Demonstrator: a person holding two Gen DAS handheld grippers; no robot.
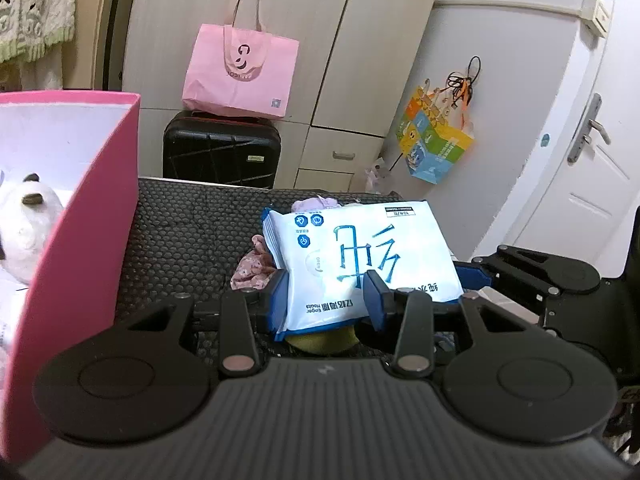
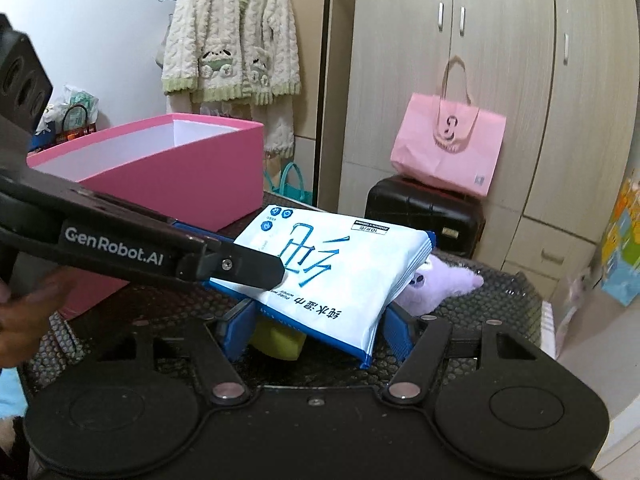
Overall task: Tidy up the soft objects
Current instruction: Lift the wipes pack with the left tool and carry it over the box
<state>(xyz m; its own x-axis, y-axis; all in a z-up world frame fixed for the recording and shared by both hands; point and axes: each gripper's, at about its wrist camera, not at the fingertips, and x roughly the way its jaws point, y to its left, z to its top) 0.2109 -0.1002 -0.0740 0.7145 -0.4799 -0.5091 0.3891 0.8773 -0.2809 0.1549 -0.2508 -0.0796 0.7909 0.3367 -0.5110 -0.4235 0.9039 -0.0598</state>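
1. Wipes pack, white and blue, is lifted off the dark dotted mat, tilted, its long axis running near to far and its printed face up; it hangs right of the pink box.
2. My left gripper is clamped tight on the pack's near left edge, fingers pinching it.
3. My right gripper stands wider, its blue fingers either side of the pack's near end; I cannot tell whether its pads press on the pack.
4. Count: one pack, one pink box with one white plush inside, one purple plush beyond the pack, one yellow-green soft thing under it, one floral cloth on the mat.
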